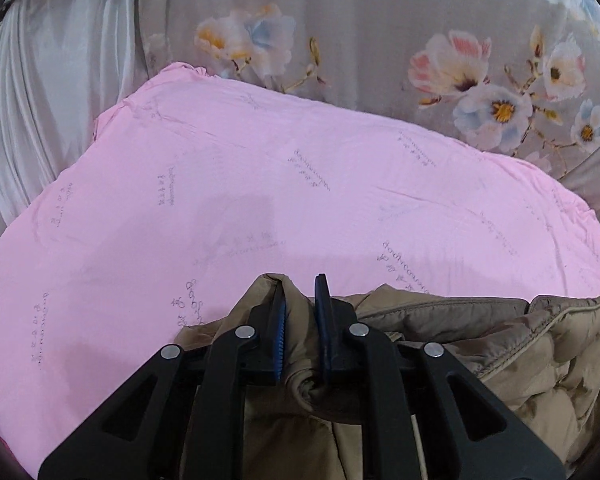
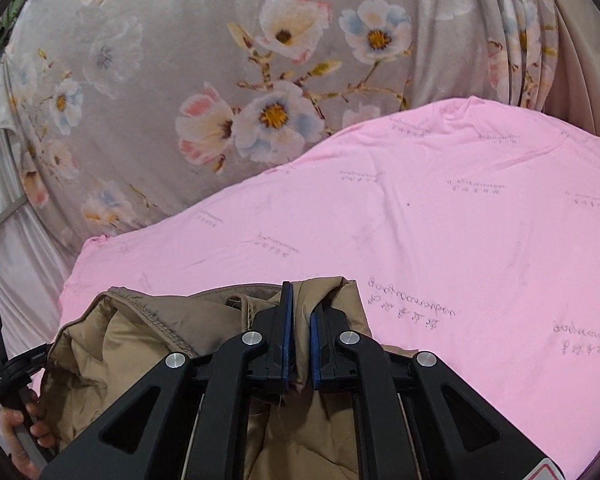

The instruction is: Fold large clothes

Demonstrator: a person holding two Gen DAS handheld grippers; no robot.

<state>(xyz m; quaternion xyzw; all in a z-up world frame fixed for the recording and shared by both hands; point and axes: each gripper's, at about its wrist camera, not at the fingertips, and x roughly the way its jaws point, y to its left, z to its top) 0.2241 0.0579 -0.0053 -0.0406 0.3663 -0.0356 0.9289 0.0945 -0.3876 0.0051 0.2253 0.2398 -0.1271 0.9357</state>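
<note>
A pink sheet (image 1: 260, 184) printed with faint grey script covers the wide flat surface, lightly creased; behind its far edge hangs a grey curtain (image 1: 380, 32) patterned with large white, pink and blue flowers, falling in folds at the far right; to the far left hangs a pale, glossy silvery drape (image 1: 52, 80) in vertical pleats; the light is soft and even.

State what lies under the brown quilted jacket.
The pink sheet spreads out from beneath the brown quilted jacket. Anything directly below the jacket is covered.
</note>
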